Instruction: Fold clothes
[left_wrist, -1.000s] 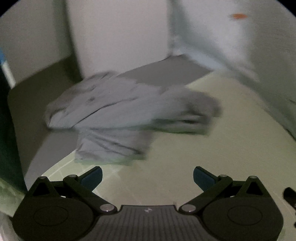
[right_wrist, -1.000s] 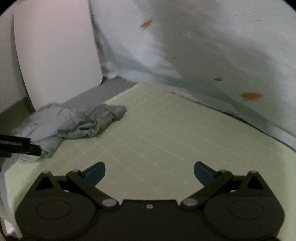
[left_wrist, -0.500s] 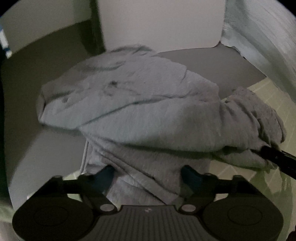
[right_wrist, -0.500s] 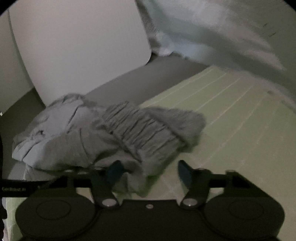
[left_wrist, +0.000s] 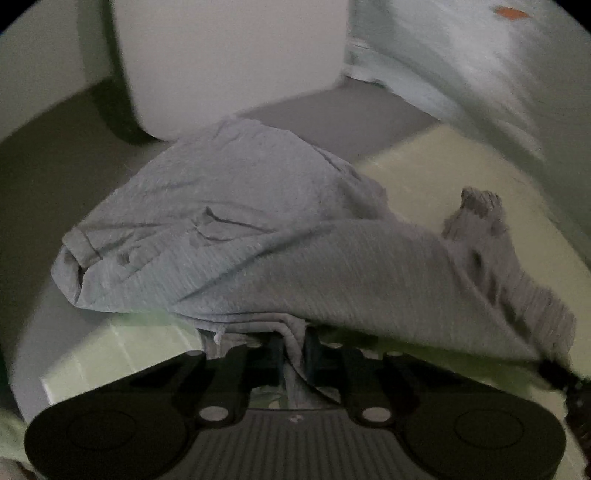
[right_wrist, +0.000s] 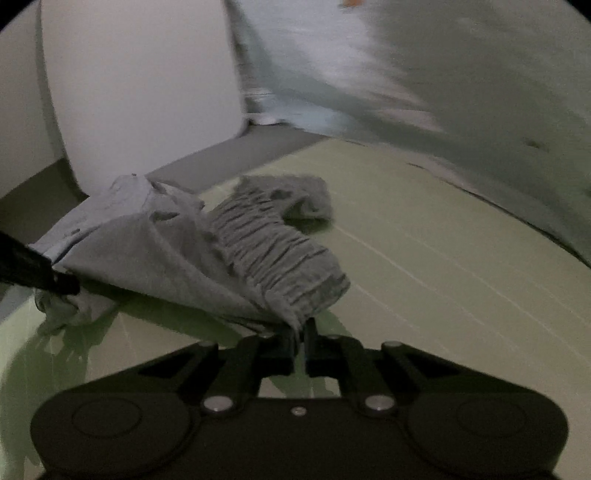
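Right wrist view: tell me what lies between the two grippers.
The grey garment spans the stretch, lifted off the green mat. The right gripper pinches its ribbed edge, the left gripper its other end. Seen in both views.

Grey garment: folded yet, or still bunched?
Bunched. The garment lies crumpled on the green mat, gathered waistband twisted; both grippers pinch its edge.

Left gripper (left_wrist: 294, 345) jaws pinching grey garment (left_wrist: 258, 236), green mat (left_wrist: 480, 177) beneath

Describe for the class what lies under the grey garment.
The grey garment lies partly on the green mat and partly on the grey surface behind it. Both grippers pinch its near edge. Whatever lies beneath its bunched middle is covered.
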